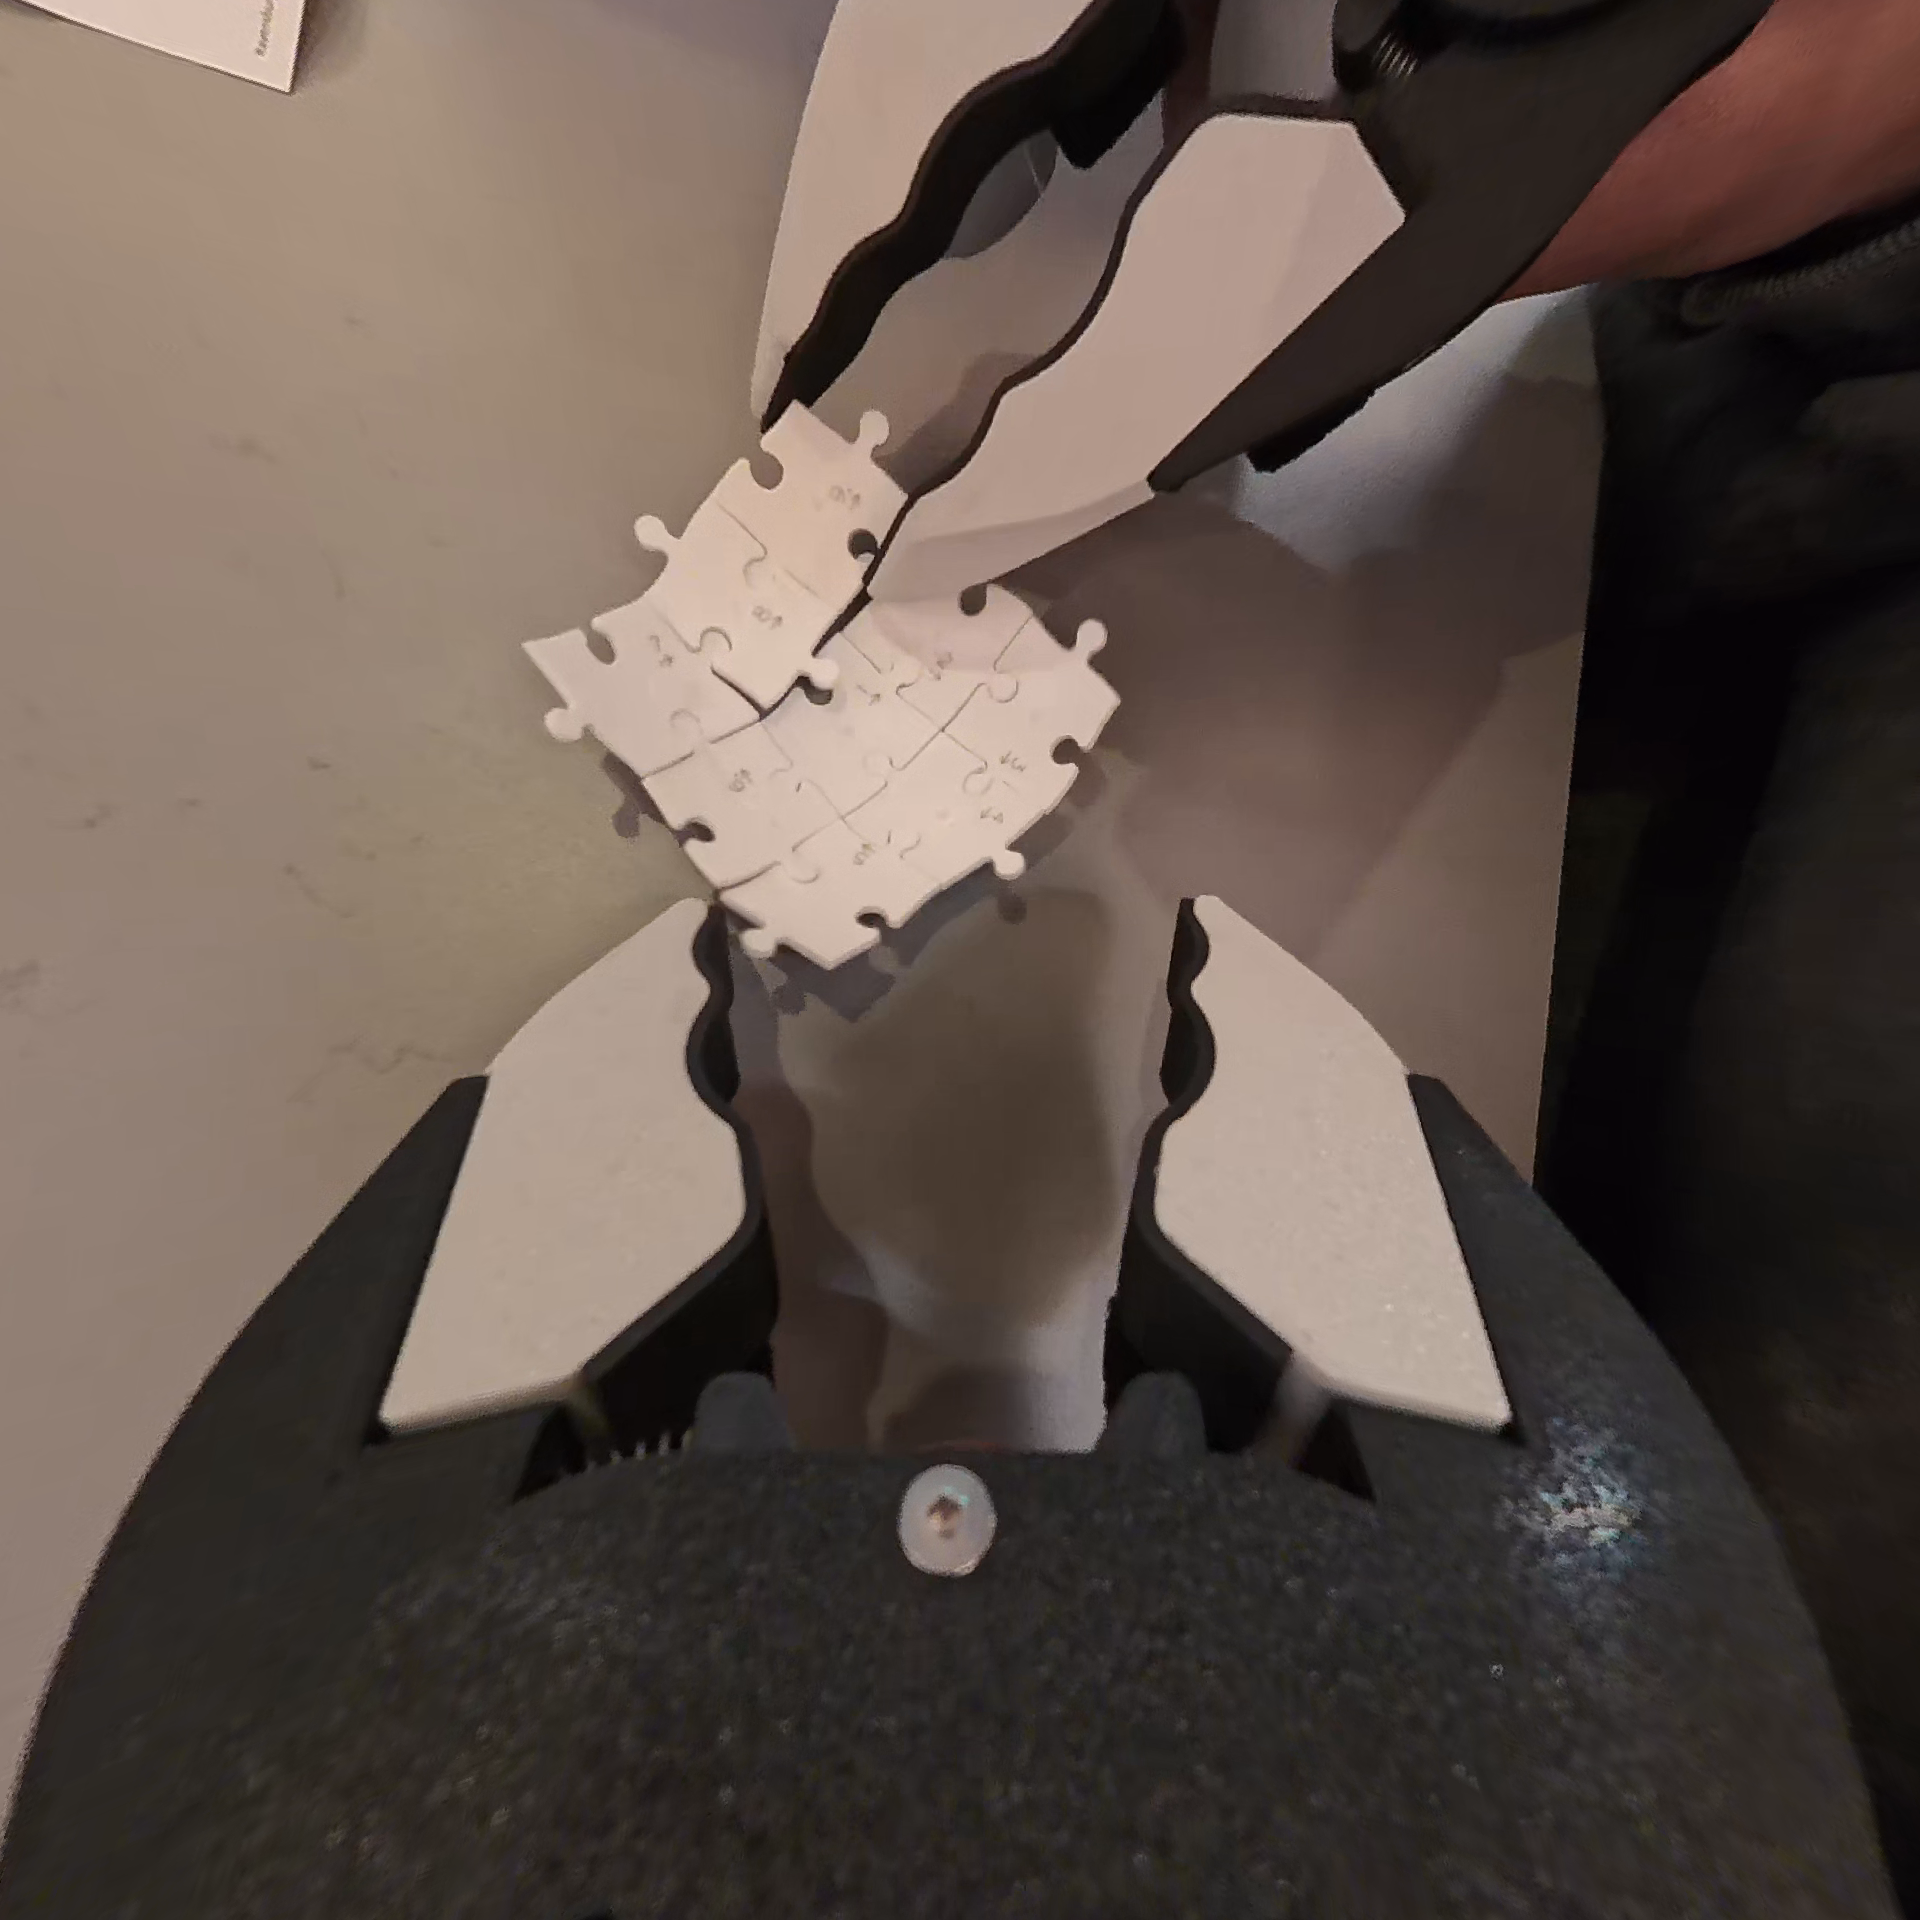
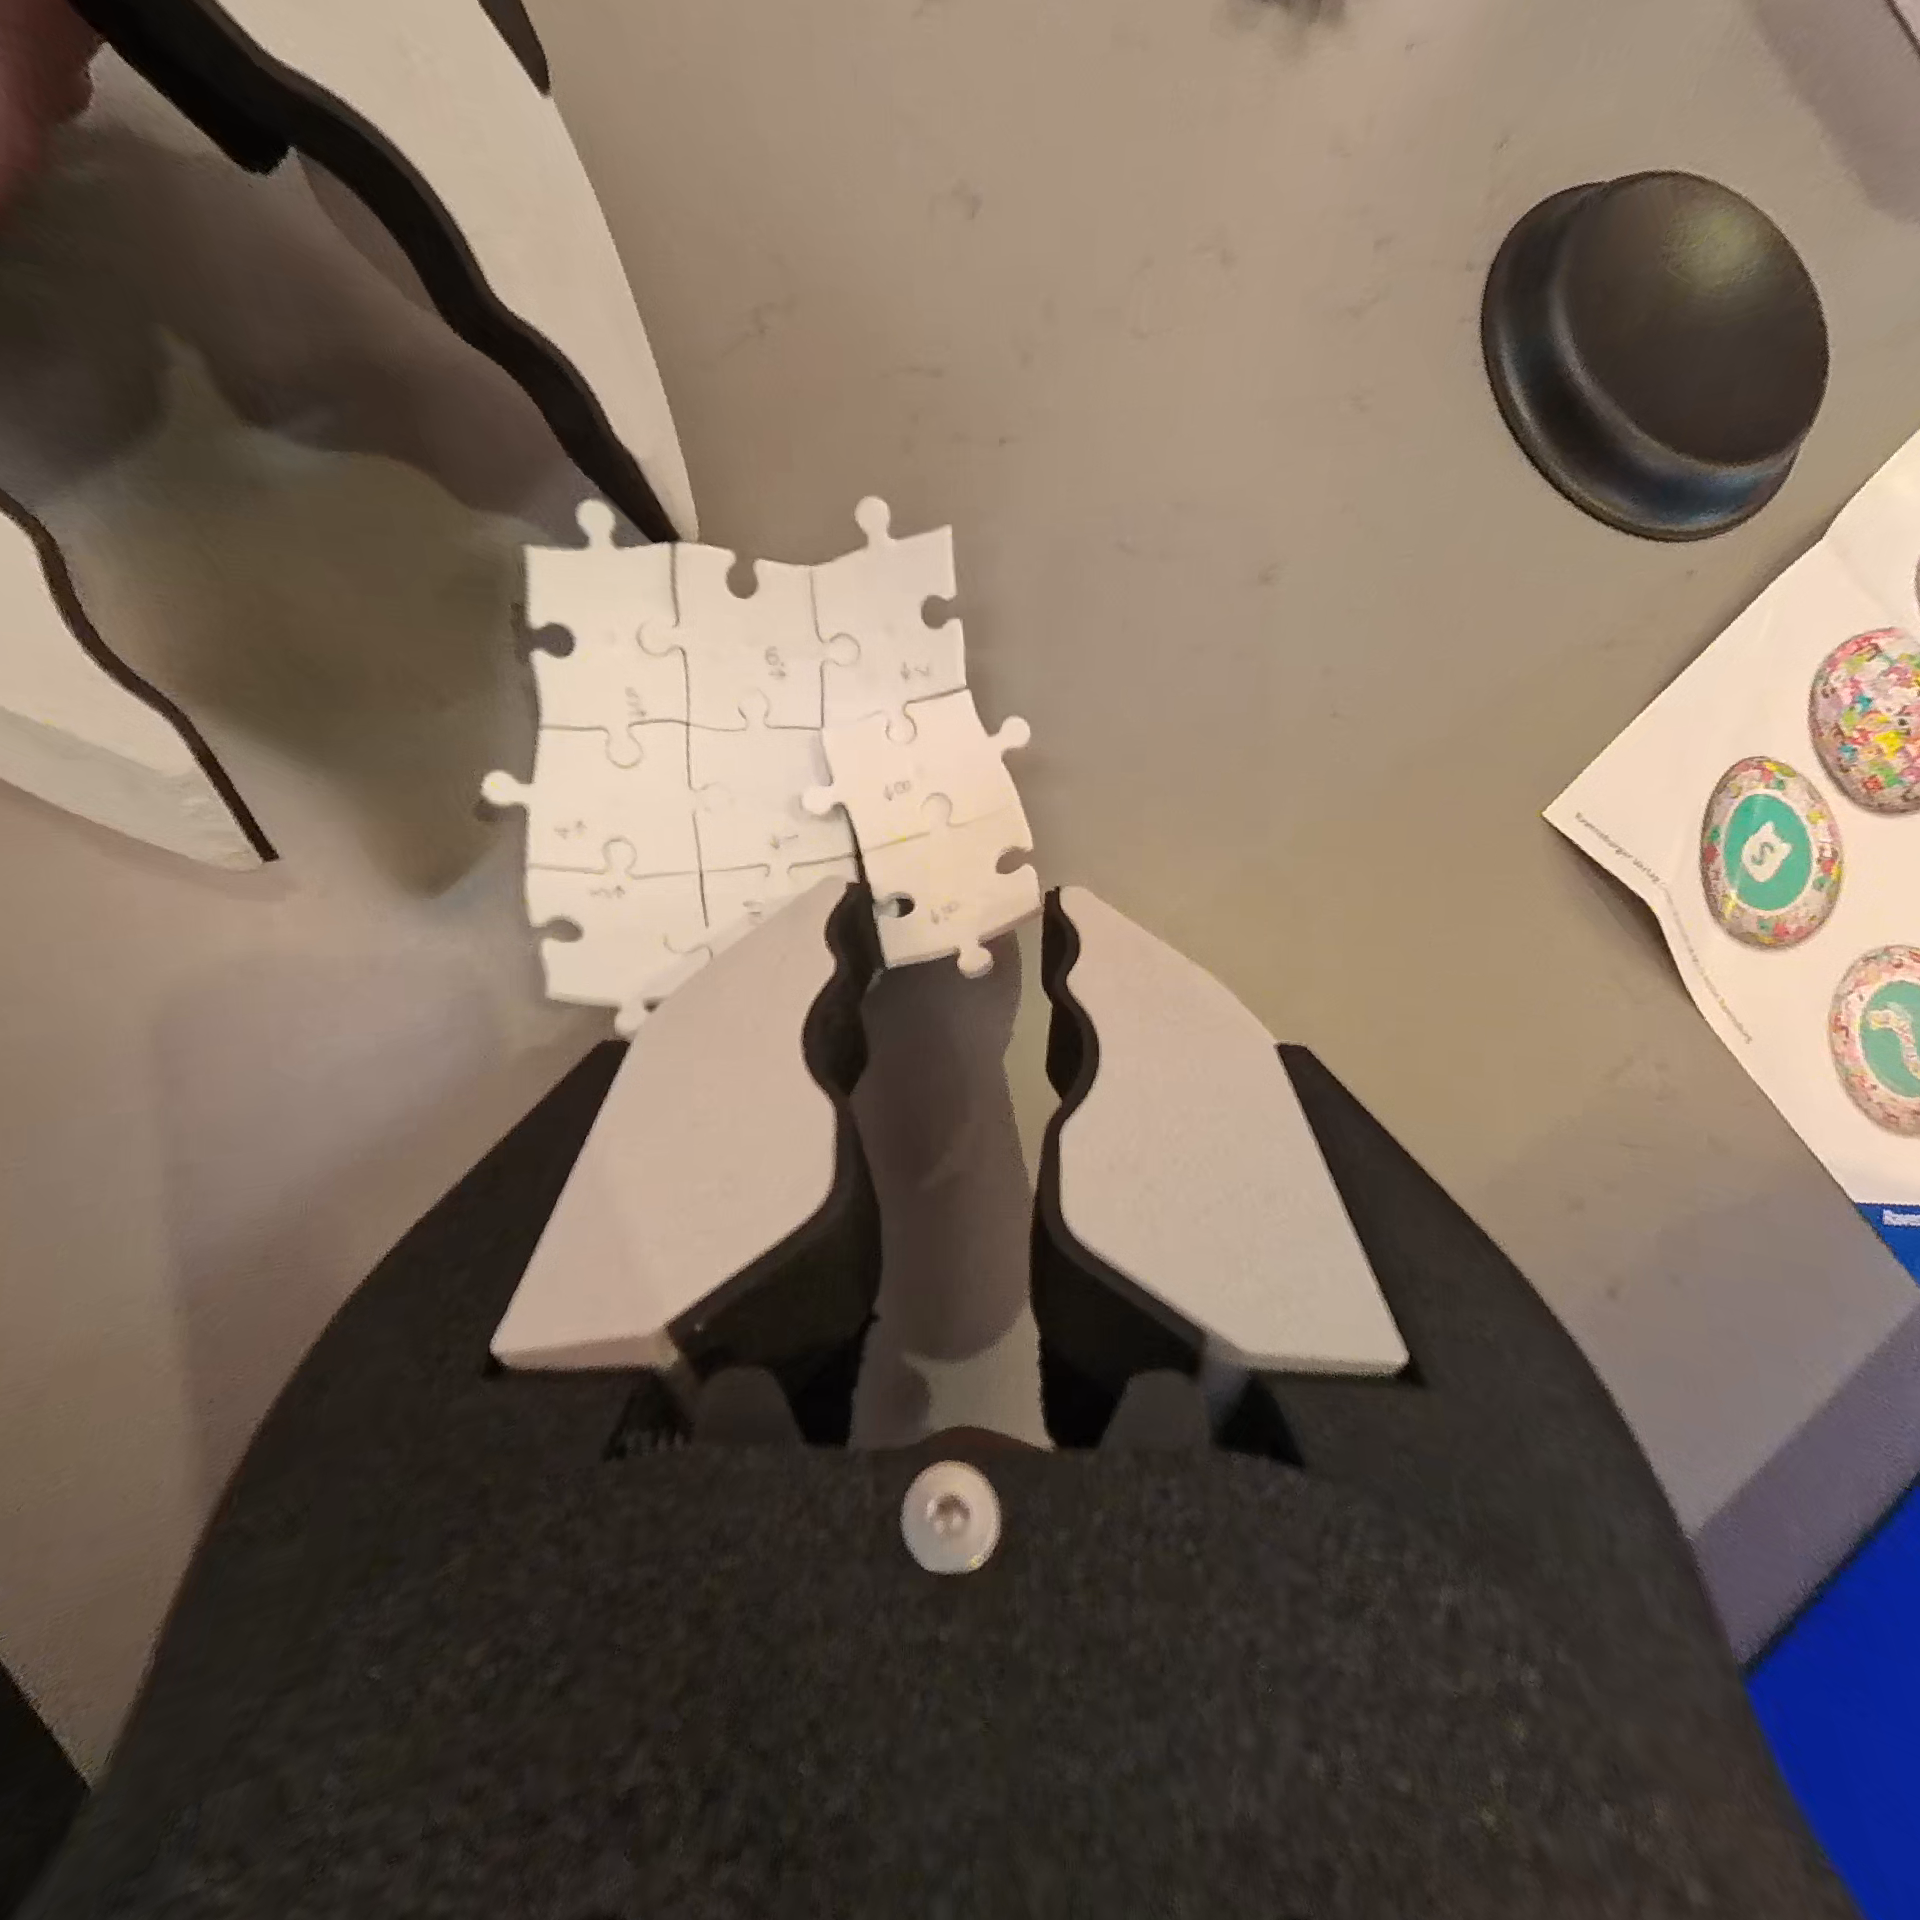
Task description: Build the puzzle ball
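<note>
The right gripper [image 2: 951,909] is pinching a short strip of two joined pieces [image 2: 940,831] by its near end, its jaws narrowed on the thin edge — probably so the strip's knobs can be lowered into the sockets along the side of the larger assembled patch [image 2: 665,748]. That patch is lying white side up on the grey table [image 2: 1195,520], bowing slightly as a ball shell would. The left gripper [image 1: 951,925] is hovering just beside the patch's near edge with jaws spread and holding nothing, likely waiting to steady it. The pieces are looking like stiff, matte white plastic with rounded tabs, faintly marked — a glossy leaflet [image 2: 1766,831] and a dark domed stand [image 2: 1652,353] are sitting well apart
</note>
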### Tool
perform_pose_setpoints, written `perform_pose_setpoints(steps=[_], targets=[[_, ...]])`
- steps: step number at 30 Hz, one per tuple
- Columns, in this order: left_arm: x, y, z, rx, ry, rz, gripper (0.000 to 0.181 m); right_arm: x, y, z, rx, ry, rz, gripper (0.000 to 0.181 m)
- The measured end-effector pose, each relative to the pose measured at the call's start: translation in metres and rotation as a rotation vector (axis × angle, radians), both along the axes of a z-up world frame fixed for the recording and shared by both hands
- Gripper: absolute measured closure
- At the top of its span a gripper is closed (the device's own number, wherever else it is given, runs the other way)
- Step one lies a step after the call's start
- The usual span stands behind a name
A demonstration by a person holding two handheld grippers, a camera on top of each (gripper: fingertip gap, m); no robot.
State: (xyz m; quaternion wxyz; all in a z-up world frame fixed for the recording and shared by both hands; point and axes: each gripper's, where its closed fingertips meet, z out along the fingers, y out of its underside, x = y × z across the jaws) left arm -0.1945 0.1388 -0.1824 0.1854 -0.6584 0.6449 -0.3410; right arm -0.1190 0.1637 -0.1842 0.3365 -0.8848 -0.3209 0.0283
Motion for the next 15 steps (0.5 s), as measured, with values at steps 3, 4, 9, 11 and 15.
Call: perform_pose_setpoints(steps=[3,4,9,11,15], targets=[[0.001,-0.001,0.000,0.001,0.002,-0.004,0.101,0.000,0.000,-0.001,-0.004,-0.002,-0.002,0.150],[0.001,-0.001,0.000,0.000,0.002,-0.005,0.101,0.000,-0.001,-0.001,-0.005,0.002,-0.001,0.150],[0.002,-0.004,0.001,-0.001,-0.001,-0.011,0.102,-0.003,-0.002,0.002,-0.011,0.043,-0.004,0.147],[0.001,-0.004,0.001,0.002,0.000,-0.011,0.102,-0.003,-0.002,0.005,-0.005,0.068,-0.001,0.147],[0.001,-0.003,0.000,0.000,0.003,-0.007,0.102,-0.005,0.001,0.017,0.040,0.113,0.035,0.153]])
